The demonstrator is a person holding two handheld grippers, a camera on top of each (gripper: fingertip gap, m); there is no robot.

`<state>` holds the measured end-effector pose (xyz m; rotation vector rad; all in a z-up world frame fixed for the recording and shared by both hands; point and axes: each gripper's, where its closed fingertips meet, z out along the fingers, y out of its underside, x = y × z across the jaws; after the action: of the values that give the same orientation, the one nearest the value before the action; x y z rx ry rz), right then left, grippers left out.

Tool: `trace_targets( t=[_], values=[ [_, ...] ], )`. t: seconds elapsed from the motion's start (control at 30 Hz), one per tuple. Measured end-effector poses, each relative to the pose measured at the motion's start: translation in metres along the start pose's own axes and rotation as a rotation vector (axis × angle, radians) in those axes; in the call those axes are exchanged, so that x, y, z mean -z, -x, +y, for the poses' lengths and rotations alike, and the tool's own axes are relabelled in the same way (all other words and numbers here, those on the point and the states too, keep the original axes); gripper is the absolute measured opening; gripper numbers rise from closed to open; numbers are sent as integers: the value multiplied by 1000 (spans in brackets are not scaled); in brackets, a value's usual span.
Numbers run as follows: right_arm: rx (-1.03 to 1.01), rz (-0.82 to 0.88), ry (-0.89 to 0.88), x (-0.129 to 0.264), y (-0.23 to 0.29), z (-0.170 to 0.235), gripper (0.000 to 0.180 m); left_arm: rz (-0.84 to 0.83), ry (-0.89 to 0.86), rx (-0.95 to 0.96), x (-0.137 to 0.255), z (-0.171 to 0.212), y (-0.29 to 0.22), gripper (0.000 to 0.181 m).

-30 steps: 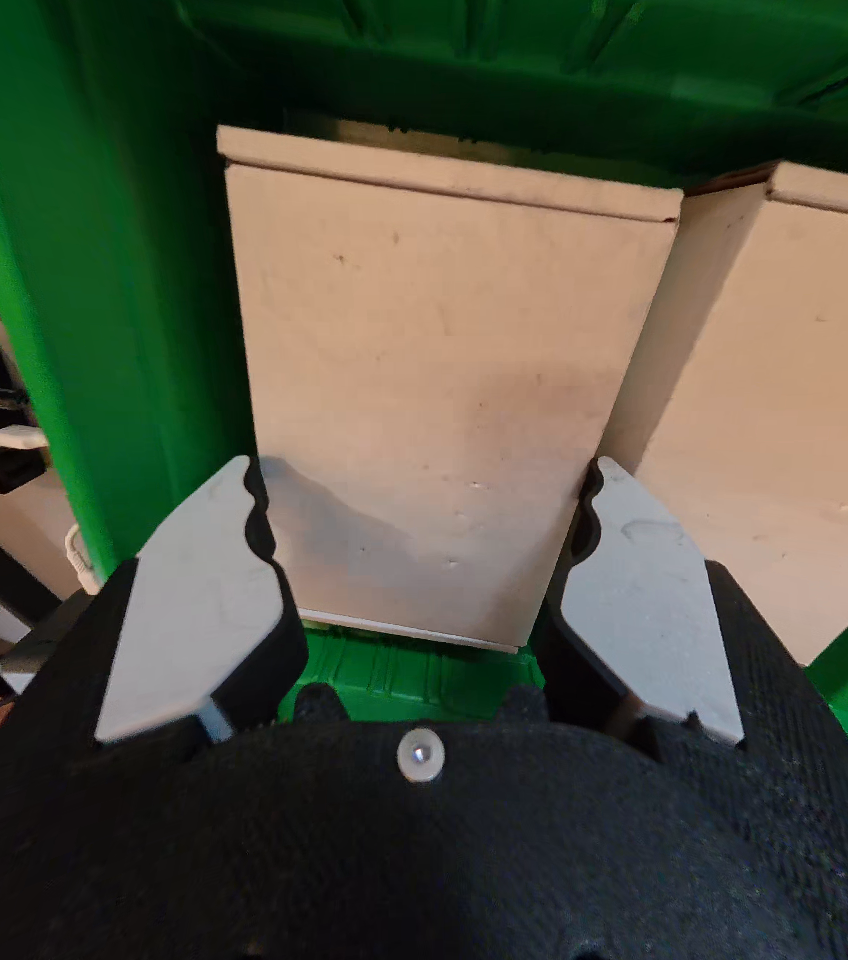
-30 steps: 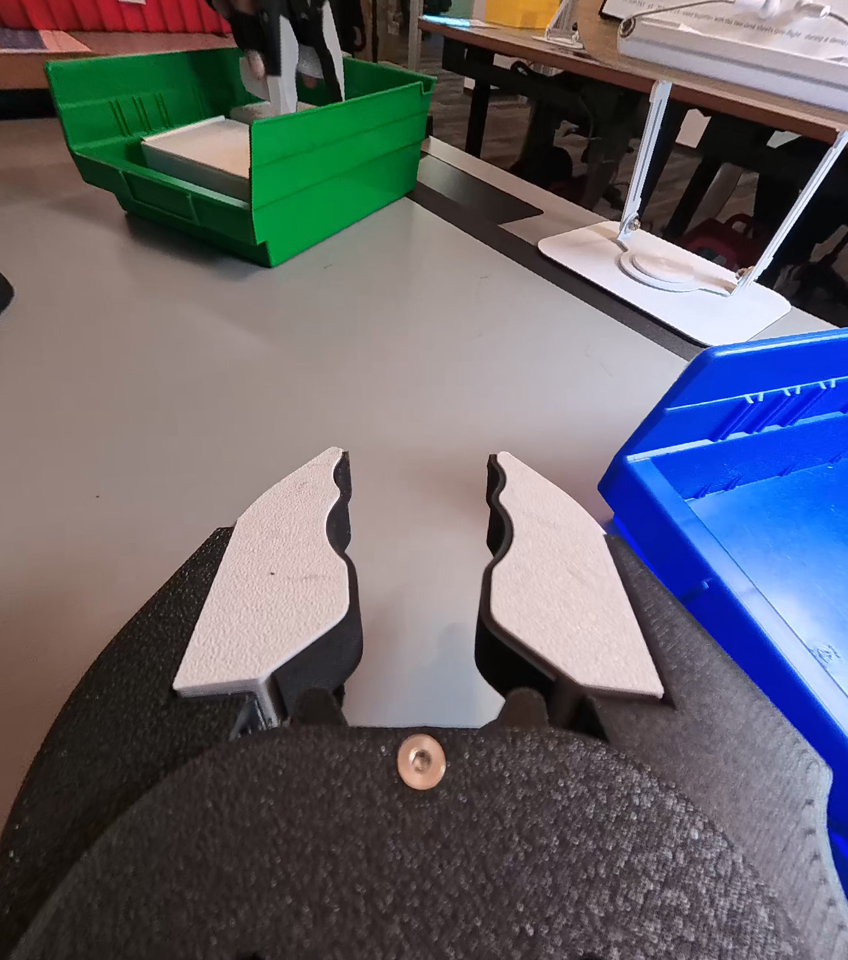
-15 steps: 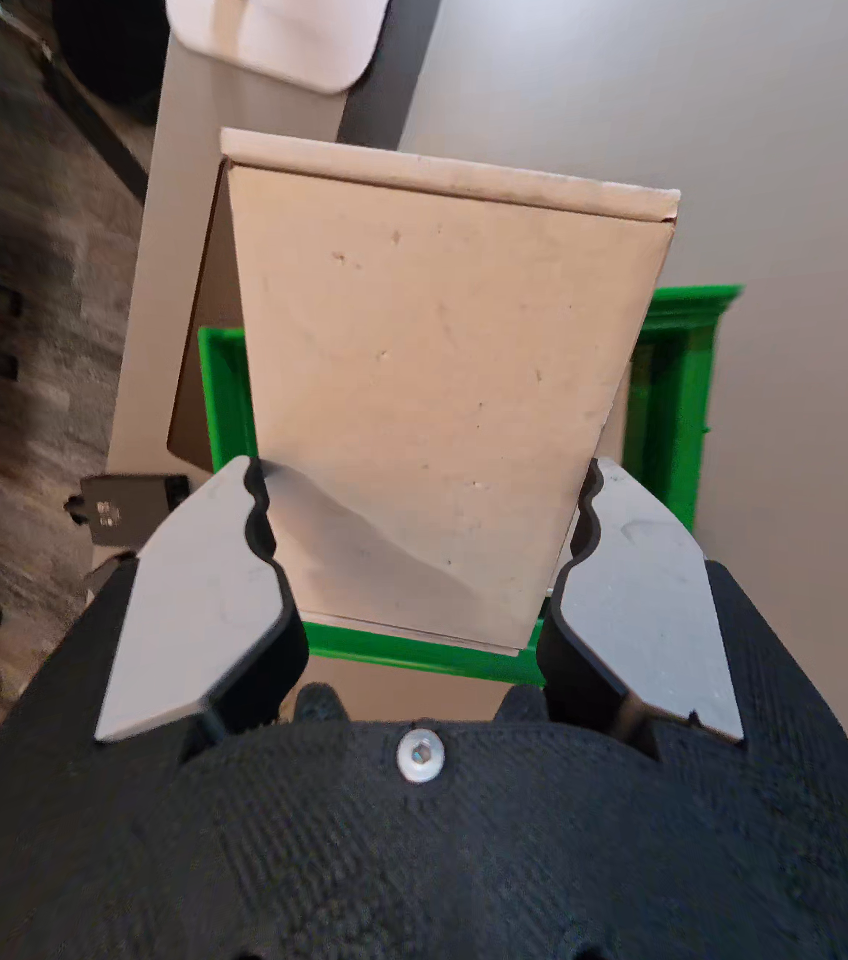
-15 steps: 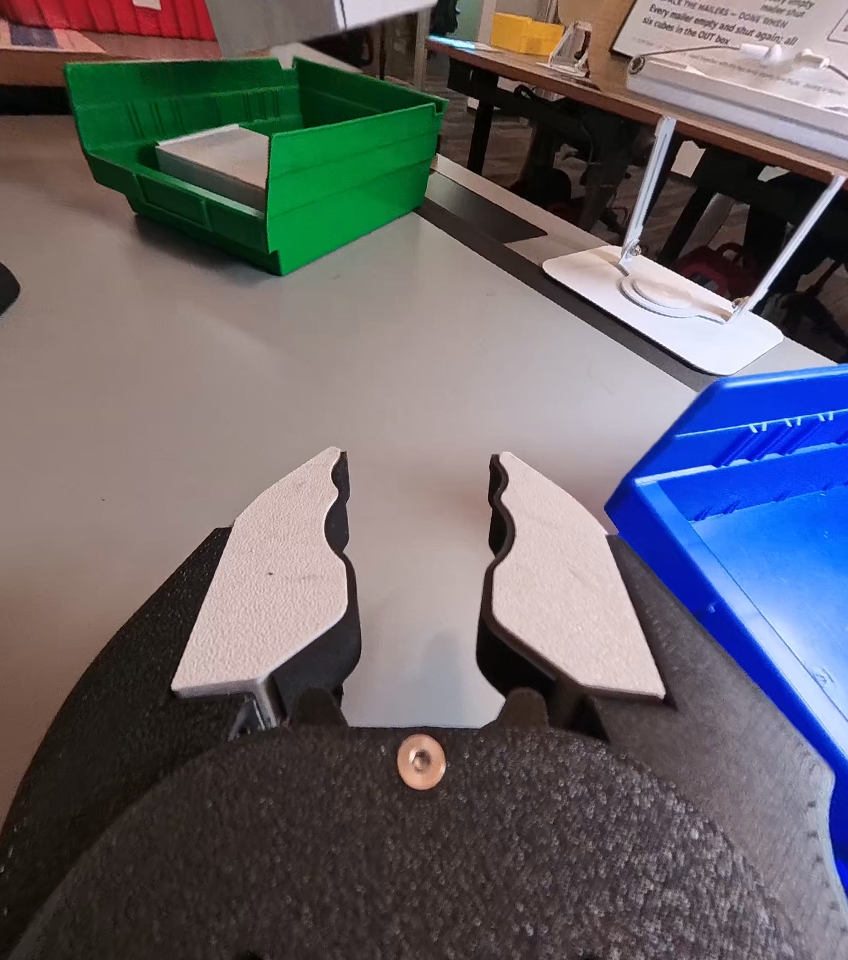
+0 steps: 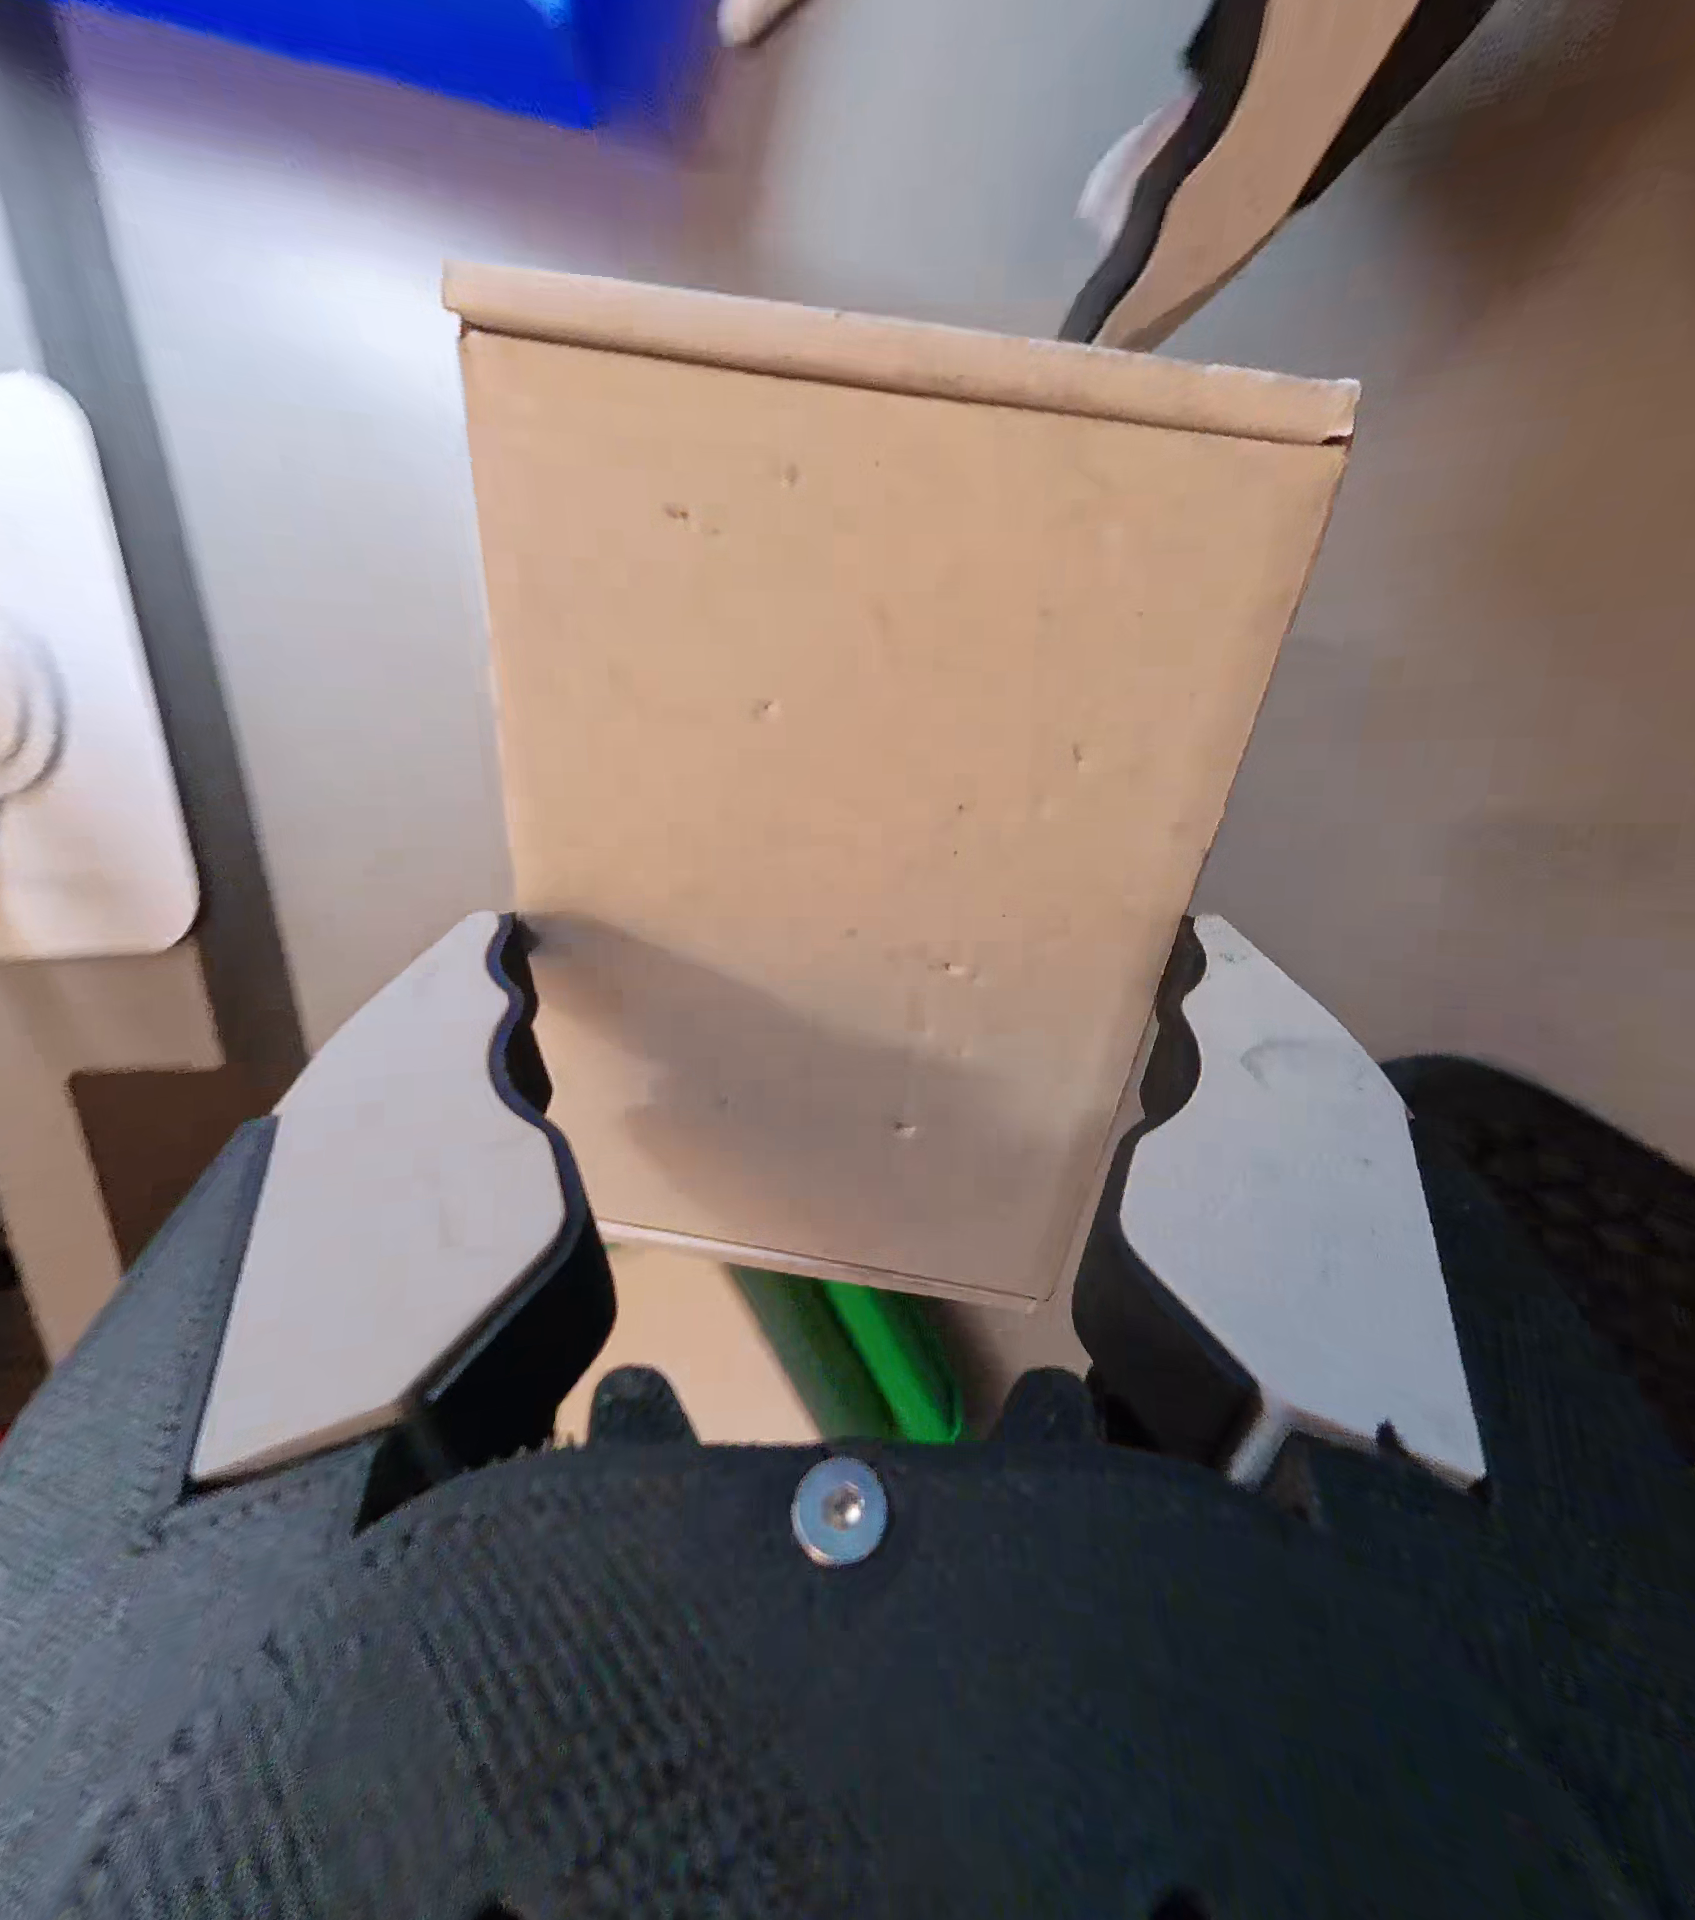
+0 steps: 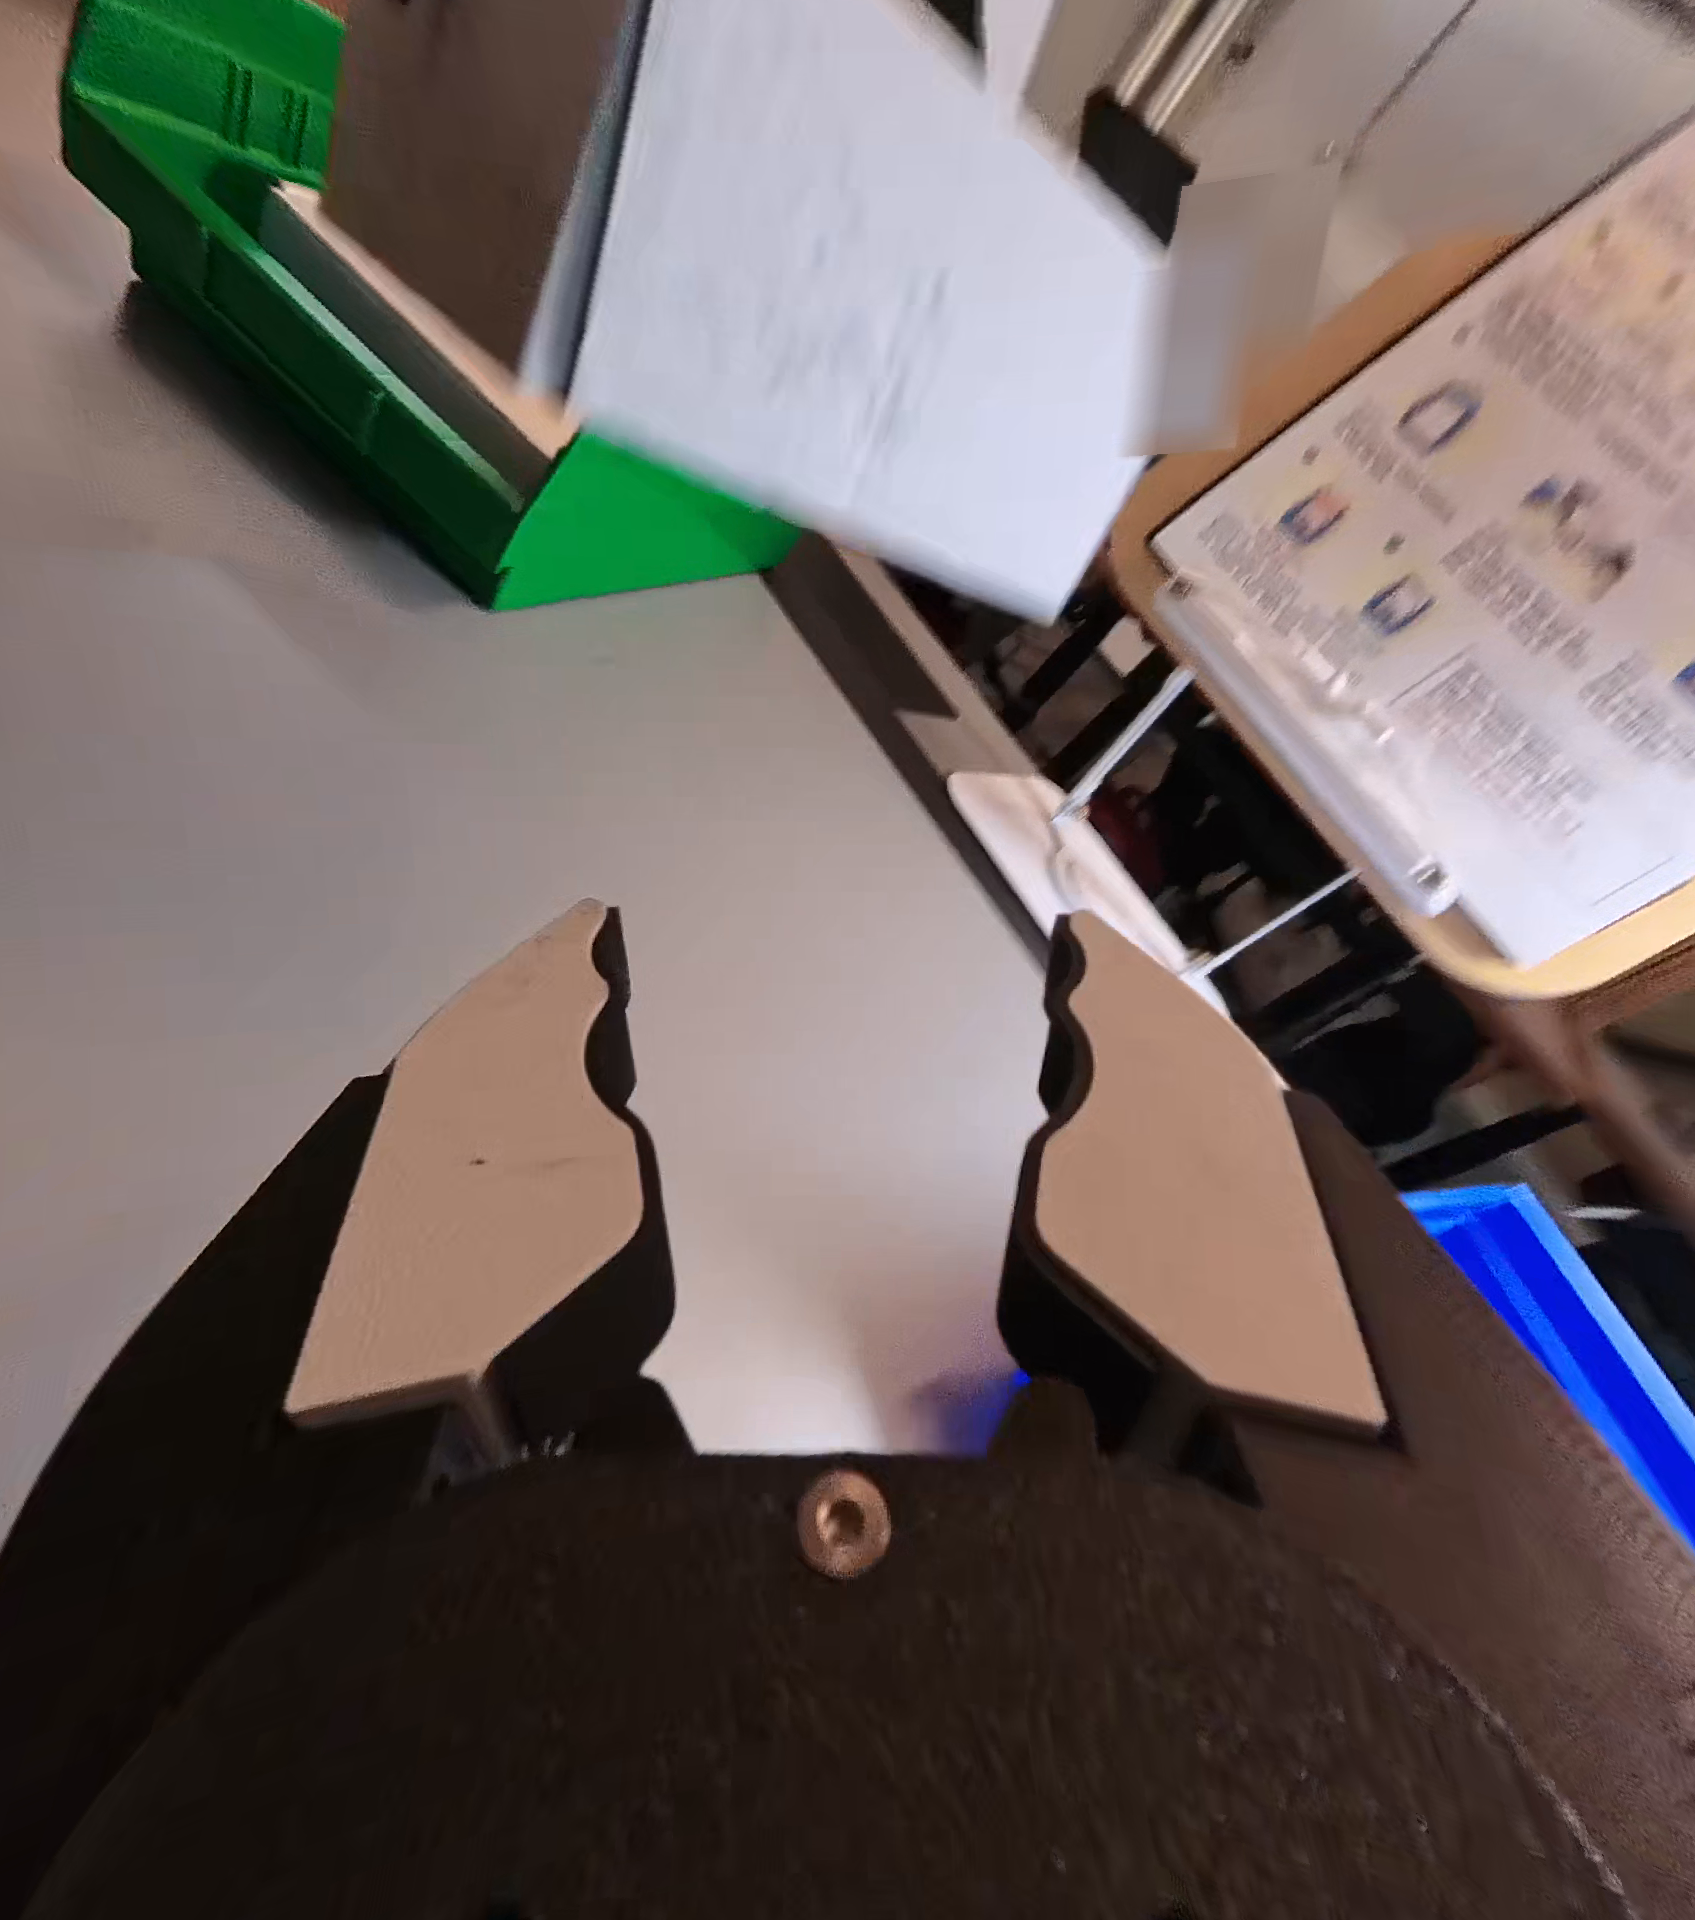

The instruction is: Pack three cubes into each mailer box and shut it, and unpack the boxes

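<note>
Between ridged grey fingers [image 5: 427, 1174], flat, seemingly closed cardboard mailer box [image 5: 884, 790].

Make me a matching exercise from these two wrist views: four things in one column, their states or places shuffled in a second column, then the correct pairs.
Things:
1. left gripper
2. right gripper
3. mailer box
4. green bin

States or places:
A. resting on the grey table, at its far end
B. open, with nothing between its fingers
C. closed, held up in the air
D. clamped on the sides of a cardboard box

Pairs: 1-D, 2-B, 3-C, 4-A
</note>
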<state>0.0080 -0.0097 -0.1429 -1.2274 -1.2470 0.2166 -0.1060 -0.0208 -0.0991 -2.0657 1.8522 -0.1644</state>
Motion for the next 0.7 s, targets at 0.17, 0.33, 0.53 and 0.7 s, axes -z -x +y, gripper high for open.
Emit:
trace_targets(
  t=[0.17,0.33,0.53,0.7],
  values=[
    [252,68,-74,12,7,-18,89,149,24,65,-53,-33,-49,113],
    [506,-29,-93,19,55,-8,92,310,68,166,-84,-34,-75,113],
    [575,-96,-112,22,89,-7,86,447,60,229,-102,-29,-98,113],
    [298,-240,-82,24,81,8,86,449,-241,307,-87,-47,-87,105]
  ],
)
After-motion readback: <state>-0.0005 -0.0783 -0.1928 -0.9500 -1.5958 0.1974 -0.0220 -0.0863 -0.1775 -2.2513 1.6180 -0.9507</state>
